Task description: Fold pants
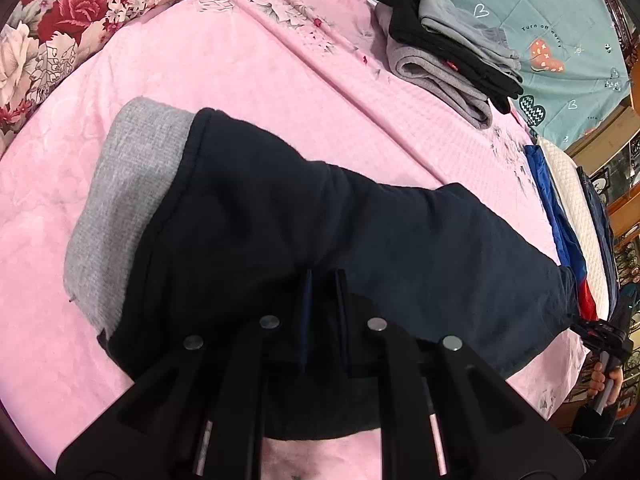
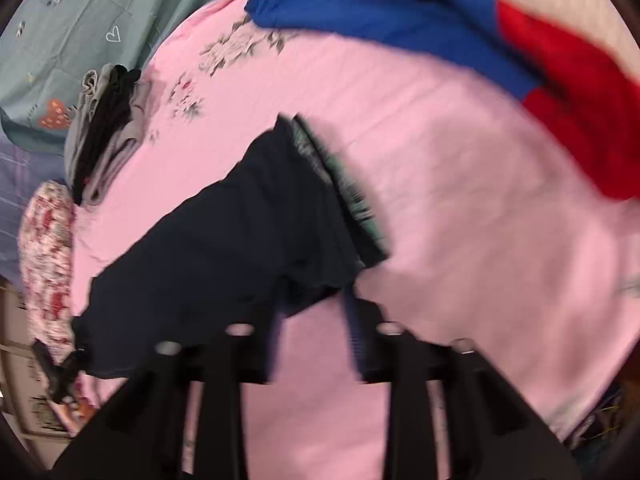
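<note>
Dark navy pants (image 1: 320,200) lie across a pink bedsheet (image 1: 260,72), with a grey ribbed band (image 1: 116,208) at their left end. My left gripper (image 1: 322,292) is shut on the near edge of the pants, dark cloth pinched between its fingers. In the blurred right wrist view the pants (image 2: 240,240) show a green-checked lining (image 2: 352,200) at one end. My right gripper (image 2: 316,308) stands open at that end's near edge, pink sheet visible between its fingers. It also shows at the pants' far right end in the left wrist view, as the right gripper (image 1: 600,336) held by a hand.
A stack of folded grey and black clothes (image 1: 440,52) sits at the back of the bed. A blue and red garment (image 2: 440,20) lies along the bed's edge. A floral quilt (image 1: 60,20) borders the far left, and a teal heart-print cloth (image 1: 560,20) lies behind the stack.
</note>
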`<state>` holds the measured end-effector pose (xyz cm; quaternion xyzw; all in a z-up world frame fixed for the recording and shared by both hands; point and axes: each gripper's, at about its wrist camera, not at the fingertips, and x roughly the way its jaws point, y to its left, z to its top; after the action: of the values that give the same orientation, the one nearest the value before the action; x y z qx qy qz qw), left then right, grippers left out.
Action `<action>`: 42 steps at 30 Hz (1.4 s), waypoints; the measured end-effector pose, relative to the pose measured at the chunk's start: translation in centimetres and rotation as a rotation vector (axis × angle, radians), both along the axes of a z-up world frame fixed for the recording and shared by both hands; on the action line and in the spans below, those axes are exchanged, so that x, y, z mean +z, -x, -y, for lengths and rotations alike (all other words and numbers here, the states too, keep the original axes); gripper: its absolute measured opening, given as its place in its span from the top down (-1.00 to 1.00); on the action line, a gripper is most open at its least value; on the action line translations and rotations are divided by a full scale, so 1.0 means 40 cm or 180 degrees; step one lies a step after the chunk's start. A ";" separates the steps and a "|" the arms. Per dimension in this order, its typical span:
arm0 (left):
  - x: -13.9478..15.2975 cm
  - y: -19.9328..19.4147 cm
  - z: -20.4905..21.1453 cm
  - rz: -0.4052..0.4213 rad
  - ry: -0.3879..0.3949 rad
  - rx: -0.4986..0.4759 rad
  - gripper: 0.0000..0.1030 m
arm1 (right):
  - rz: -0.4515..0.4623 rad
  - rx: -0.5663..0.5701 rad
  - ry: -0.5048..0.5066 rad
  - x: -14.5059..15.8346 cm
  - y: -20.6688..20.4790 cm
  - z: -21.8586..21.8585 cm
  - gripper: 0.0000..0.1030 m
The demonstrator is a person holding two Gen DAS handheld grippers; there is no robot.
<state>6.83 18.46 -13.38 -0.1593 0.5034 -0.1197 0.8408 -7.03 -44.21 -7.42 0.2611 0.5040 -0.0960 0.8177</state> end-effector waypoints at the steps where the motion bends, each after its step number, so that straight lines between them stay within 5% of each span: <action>1: 0.000 0.000 0.001 0.0000 -0.0009 0.0014 0.76 | 0.0043 0.0048 0.0068 0.023 -0.006 0.003 0.18; 5: 0.000 0.002 0.006 -0.0001 -0.0037 0.0086 0.76 | 0.0141 0.0361 0.0238 0.071 -0.094 0.021 0.06; 12: -0.005 0.012 -0.002 0.0035 0.0046 0.0140 0.76 | -0.0334 0.0898 -0.0063 -0.088 -0.263 0.049 0.07; 13: -0.006 0.013 -0.005 0.0034 0.0072 0.0164 0.76 | -0.0331 0.0873 0.0005 -0.095 -0.263 0.046 0.17; 14: -0.006 0.014 -0.007 0.0031 0.0092 0.0191 0.76 | -0.0277 0.0916 0.0125 -0.085 -0.260 0.038 0.76; 19: 0.000 0.031 -0.003 0.0072 0.0091 0.0262 0.76 | -0.0102 0.0803 0.0354 -0.014 -0.228 0.022 0.83; 21: -0.001 0.032 -0.002 0.0074 0.0090 0.0265 0.76 | -0.0308 0.0825 0.0456 -0.063 -0.240 0.013 0.80; 23: -0.001 0.029 -0.002 0.0053 0.0097 0.0268 0.76 | -0.0377 0.0800 0.0639 -0.086 -0.246 0.008 0.31; 25: 0.006 0.032 -0.003 0.0031 0.0088 0.0274 0.76 | -0.0451 0.0761 0.1030 -0.045 -0.246 -0.006 0.05; 27: 0.031 0.048 0.002 0.0054 0.0010 0.0249 0.76 | -0.0326 0.0733 0.1449 0.026 -0.243 -0.037 0.04; 31: 0.089 0.071 0.044 0.0232 0.0018 0.0003 0.57 | 0.0165 0.1202 0.1207 0.145 -0.271 -0.193 -0.04; 33: 0.097 0.060 0.085 0.0245 0.0035 -0.0151 0.39 | 0.0226 0.1677 0.0846 0.145 -0.313 -0.316 -0.08; 36: 0.073 0.032 0.149 0.0167 0.0155 -0.0417 0.39 | 0.0169 0.2374 0.0285 0.109 -0.390 -0.523 -0.08; 39: 0.006 0.015 0.193 -0.0087 0.0160 -0.0603 0.39 | 0.0161 0.2846 0.0268 0.073 -0.472 -0.733 -0.08; 42: 0.009 0.060 0.181 0.0025 0.0171 -0.0690 0.35 | 0.0133 0.3085 0.0351 0.039 -0.568 -0.878 -0.08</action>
<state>4.44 11.21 -13.01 -0.1259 0.5109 -0.2240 0.8203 15.70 -9.11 -5.87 -0.0453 0.5451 0.2744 0.7909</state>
